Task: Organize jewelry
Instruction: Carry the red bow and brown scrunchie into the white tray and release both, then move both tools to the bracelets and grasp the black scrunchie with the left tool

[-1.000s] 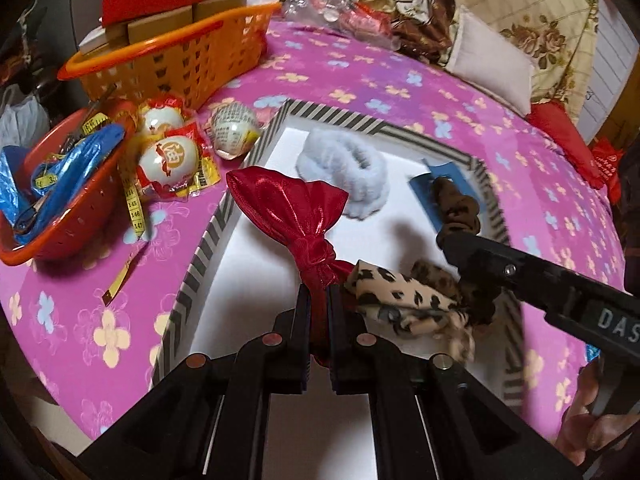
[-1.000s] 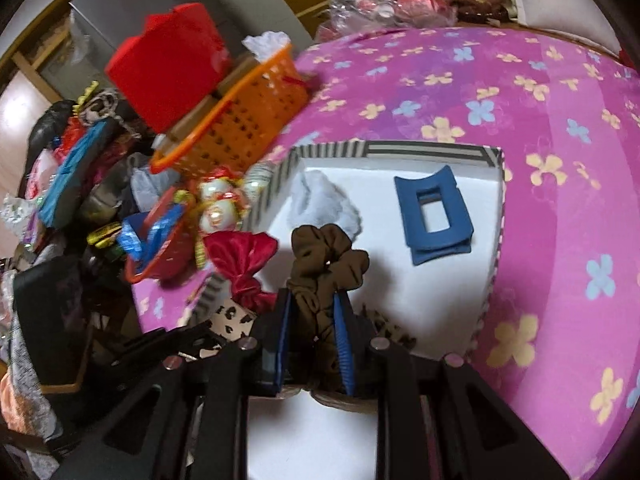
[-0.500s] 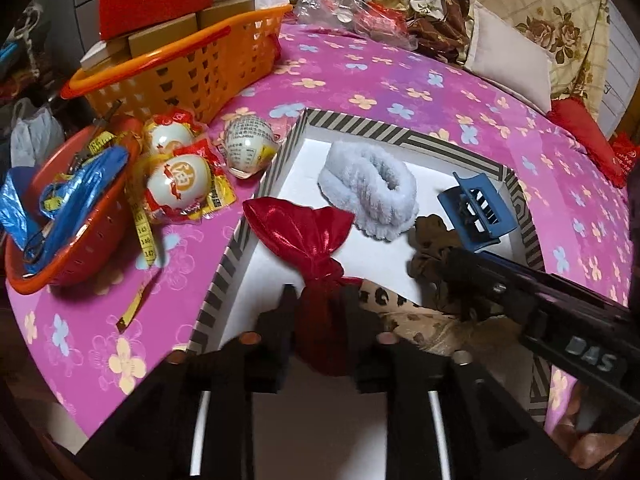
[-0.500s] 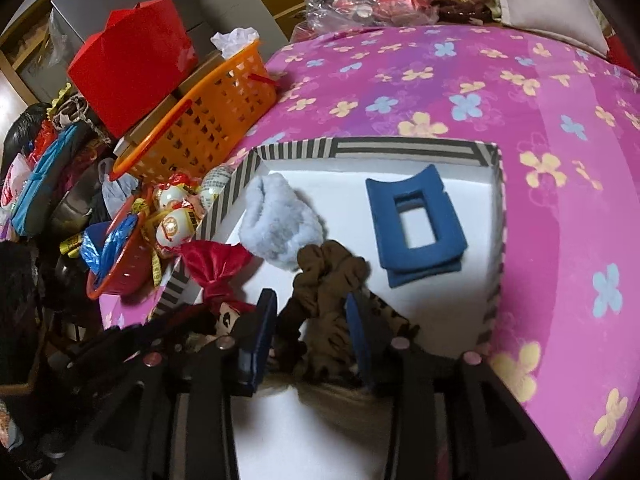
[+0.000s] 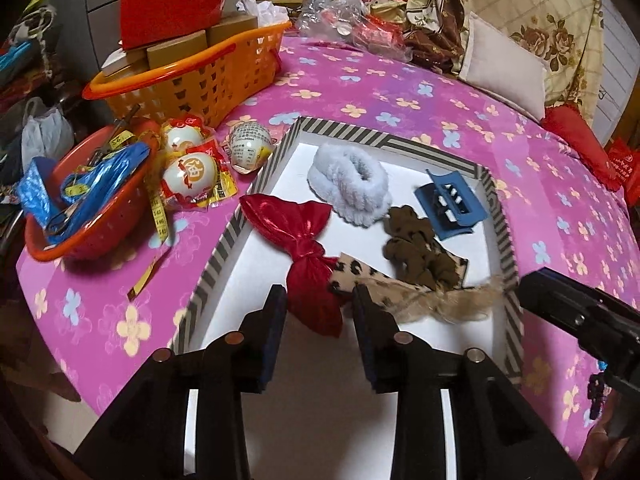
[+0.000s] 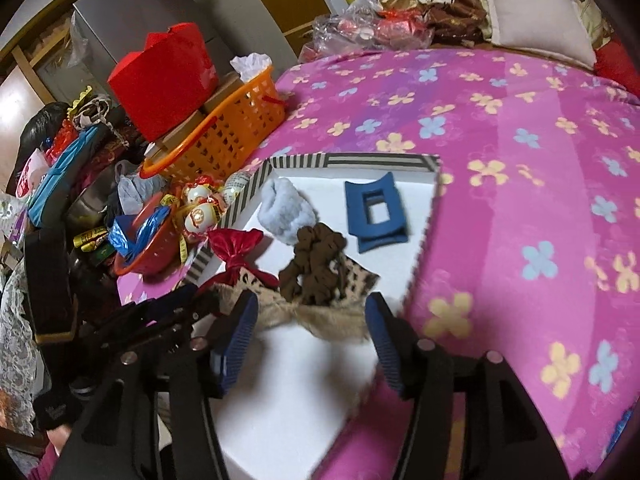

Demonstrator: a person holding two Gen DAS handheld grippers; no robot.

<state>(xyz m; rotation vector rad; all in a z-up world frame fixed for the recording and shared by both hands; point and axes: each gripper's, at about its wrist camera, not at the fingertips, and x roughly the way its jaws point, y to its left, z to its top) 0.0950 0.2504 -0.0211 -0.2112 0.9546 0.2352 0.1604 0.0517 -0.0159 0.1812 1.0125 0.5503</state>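
Note:
A white tray with a striped rim (image 5: 224, 240) (image 6: 352, 160) lies on the pink flowered cloth. In it lie a red bow (image 5: 296, 236) (image 6: 236, 246), a leopard-print bow (image 5: 368, 276) (image 6: 352, 272), a brown scrunchie (image 5: 416, 248) (image 6: 316, 260), a pale blue fluffy scrunchie (image 5: 348, 184) (image 6: 284, 208) and a blue claw clip (image 5: 450, 204) (image 6: 376, 214). My left gripper (image 5: 318, 300) is open, its jaws either side of the red bow's near end. My right gripper (image 6: 312, 308) is open just short of the brown scrunchie.
An orange basket (image 5: 192, 80) with boxes and a red bag stands at the back left. An orange bowl (image 5: 84, 208) with blue wrappers, a measuring tape and three wrapped eggs (image 5: 192, 172) lie left of the tray. Pillows and clutter line the far edge.
Both grippers have opened and drawn back. The left let go of the red bow and the right let go of the brown scrunchie; both now lie in the tray.

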